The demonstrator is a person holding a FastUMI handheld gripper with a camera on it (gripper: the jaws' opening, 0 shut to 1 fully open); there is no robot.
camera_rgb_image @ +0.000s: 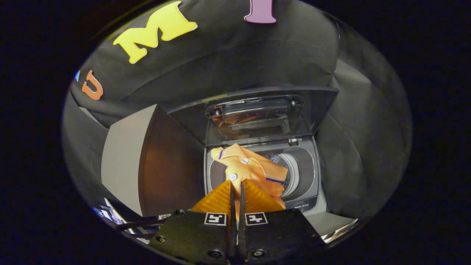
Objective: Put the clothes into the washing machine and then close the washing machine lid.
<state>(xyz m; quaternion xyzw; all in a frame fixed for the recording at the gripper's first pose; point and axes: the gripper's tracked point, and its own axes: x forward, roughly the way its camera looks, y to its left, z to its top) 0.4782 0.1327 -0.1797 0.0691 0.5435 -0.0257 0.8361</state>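
Note:
An orange shirt (254, 169) with white buttons and a dark-trimmed edge hangs bunched from my gripper (236, 184), whose fingers are shut on its cloth. It dangles just over the round drum opening (292, 173) of a top-loading washing machine (311, 176). The machine's dark lid (257, 110) stands raised upright behind the opening, with the shirt mirrored faintly in it. Most of the drum is hidden behind the shirt.
A grey box-like panel (125, 162) stands close on the left of the machine. Black cloth walls (353, 154) close in behind and on the right. Some papers or packaging (110, 215) lie low on the left, and a pale sheet (338, 226) low on the right.

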